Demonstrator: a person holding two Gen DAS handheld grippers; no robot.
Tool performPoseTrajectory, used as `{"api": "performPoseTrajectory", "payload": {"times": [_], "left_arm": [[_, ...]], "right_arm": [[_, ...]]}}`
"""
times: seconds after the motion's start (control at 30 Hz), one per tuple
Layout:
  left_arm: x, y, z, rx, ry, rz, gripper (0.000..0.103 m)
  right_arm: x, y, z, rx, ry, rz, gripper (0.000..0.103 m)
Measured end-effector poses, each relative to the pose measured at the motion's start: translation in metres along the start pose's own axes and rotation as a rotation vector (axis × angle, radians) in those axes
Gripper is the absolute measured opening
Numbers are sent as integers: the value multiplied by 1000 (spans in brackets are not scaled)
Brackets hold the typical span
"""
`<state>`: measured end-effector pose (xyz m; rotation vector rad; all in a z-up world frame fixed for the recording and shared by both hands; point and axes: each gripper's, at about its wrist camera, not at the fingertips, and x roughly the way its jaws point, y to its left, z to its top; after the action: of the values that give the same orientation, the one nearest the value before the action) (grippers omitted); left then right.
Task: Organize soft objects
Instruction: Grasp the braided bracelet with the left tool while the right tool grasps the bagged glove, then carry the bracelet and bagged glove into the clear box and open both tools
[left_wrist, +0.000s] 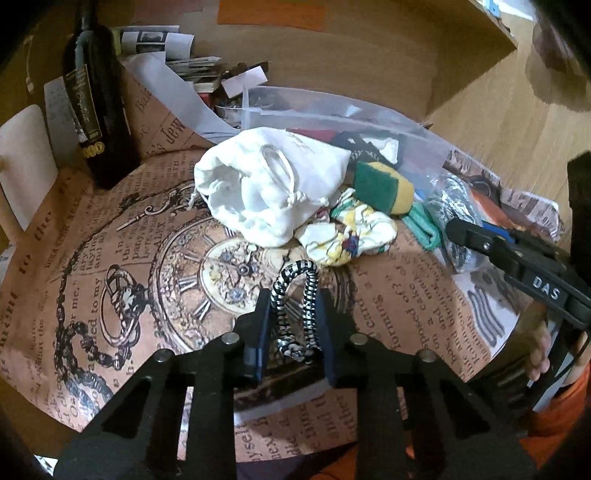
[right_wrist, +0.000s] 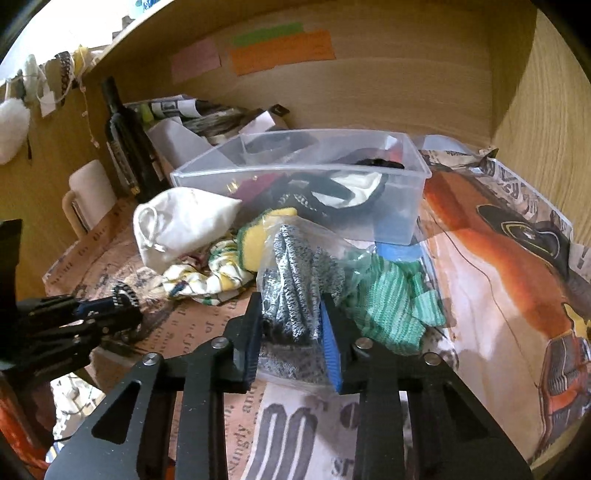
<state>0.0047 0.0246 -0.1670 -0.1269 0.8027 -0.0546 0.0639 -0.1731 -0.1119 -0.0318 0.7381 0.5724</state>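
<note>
Right wrist view: right gripper (right_wrist: 291, 328) clamped on limp, light, slippery clear-bagged grey knit cloth (right_wrist: 295, 273) before clear plastic bin (right_wrist: 413, 206), best pinched mid-fold; left gripper (left_wrist: 293, 321) closed around springy black-and-white braided cord loop (left_wrist: 297, 295) over the paper-covered table.

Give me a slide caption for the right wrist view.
Right gripper clamps a bagged grey knit cloth before the clear bin.

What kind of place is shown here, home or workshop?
Probably a home desk nook: wooden walls with sticky notes, a wine bottle, and a clear plastic bin of soft items on printed paper.
</note>
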Motion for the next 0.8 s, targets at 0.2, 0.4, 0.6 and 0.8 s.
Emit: {"api": "performPoseTrajectory", "payload": {"times": [0.2, 0.4, 0.6, 0.8], "left_arm": [[-5, 0, 21, 0, -42, -4, 23], [-18, -6, 61, 18, -142, -25, 23], [-26, -11, 96, 36, -218, -52, 23], [-16, -7, 135, 22, -247, -64, 23]], "right_arm": [[-16, 2, 14, -15, -62, -6, 27], [-27, -4, 35, -20, -132, -28, 27], [-32, -10, 59, -31, -197, -58, 27], [-29, -21, 86, -45, -250, -84, 27]]}}
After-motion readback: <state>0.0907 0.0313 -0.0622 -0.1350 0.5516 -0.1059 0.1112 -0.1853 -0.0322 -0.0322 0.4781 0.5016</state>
